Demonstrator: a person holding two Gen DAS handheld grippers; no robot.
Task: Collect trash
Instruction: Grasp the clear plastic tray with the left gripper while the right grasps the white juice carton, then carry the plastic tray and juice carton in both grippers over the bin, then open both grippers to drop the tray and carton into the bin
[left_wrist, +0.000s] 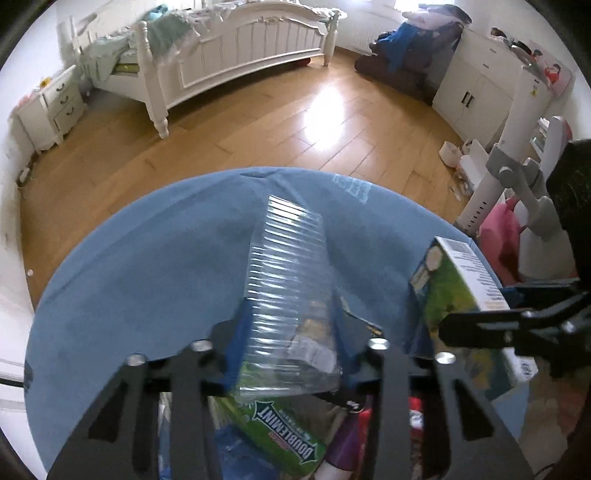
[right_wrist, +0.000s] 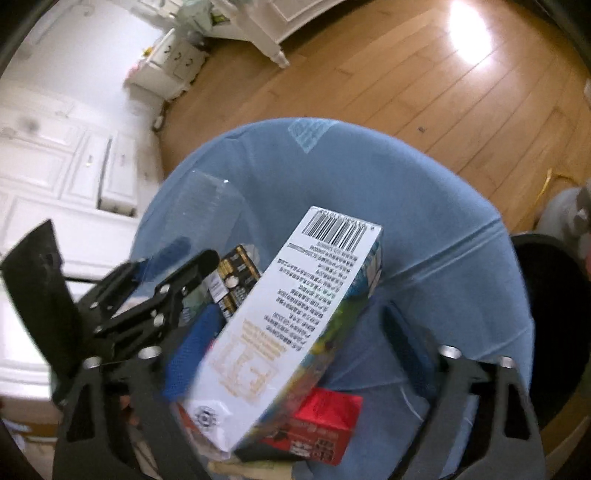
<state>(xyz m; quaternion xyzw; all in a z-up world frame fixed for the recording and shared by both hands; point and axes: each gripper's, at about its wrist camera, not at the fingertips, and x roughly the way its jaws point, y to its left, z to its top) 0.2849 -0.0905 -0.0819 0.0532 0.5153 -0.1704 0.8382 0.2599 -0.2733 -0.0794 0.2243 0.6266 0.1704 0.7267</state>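
Both grippers hang over a bin lined with a blue bag (left_wrist: 147, 266), also in the right wrist view (right_wrist: 424, 206). My left gripper (left_wrist: 291, 332) is shut on a clear ribbed plastic tray (left_wrist: 288, 280), its blue pads pressing both sides. My right gripper (right_wrist: 299, 332) is open; a white and green carton (right_wrist: 291, 314) lies between its fingers, leaning on the left pad (right_wrist: 192, 354), with the right finger apart. That carton (left_wrist: 458, 291) and the right gripper's fingers (left_wrist: 517, 325) show at the right of the left wrist view. A green Doublemint pack (left_wrist: 280, 424) and a red box (right_wrist: 321, 424) lie in the bin.
Wooden floor (left_wrist: 295, 122) surrounds the bin. A white bed (left_wrist: 236, 55) and a nightstand (left_wrist: 51, 107) stand at the far left, white cabinets (left_wrist: 476, 85) and a clothes pile (left_wrist: 413, 48) at the far right. A white stand (left_wrist: 495, 173) and pink bag (left_wrist: 498, 229) sit close on the right.
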